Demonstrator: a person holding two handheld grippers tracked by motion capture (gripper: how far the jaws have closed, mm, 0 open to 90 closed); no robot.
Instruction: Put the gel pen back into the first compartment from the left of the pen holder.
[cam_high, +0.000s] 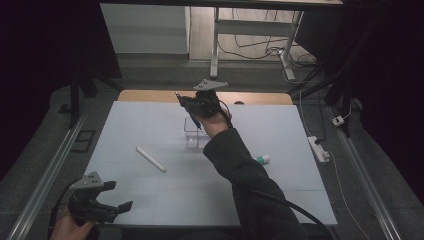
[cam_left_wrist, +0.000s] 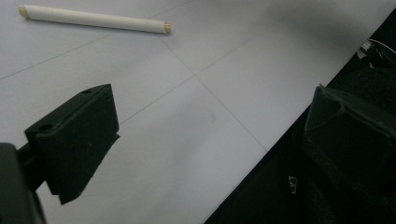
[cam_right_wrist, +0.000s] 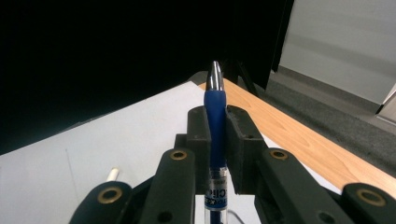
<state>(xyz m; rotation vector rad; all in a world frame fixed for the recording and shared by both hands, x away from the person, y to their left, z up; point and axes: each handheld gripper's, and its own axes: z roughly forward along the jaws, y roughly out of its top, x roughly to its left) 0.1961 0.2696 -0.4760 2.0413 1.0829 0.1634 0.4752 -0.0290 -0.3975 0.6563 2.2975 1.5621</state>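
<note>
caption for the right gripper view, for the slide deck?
Right gripper shut on a blue pen, silver tip up, above the white table.

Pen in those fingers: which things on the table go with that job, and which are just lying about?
In use:
- blue pen, clamped in the right gripper
- clear box beneath it

Lying about:
- white stick
- small white and green tube
- left gripper, open
</note>
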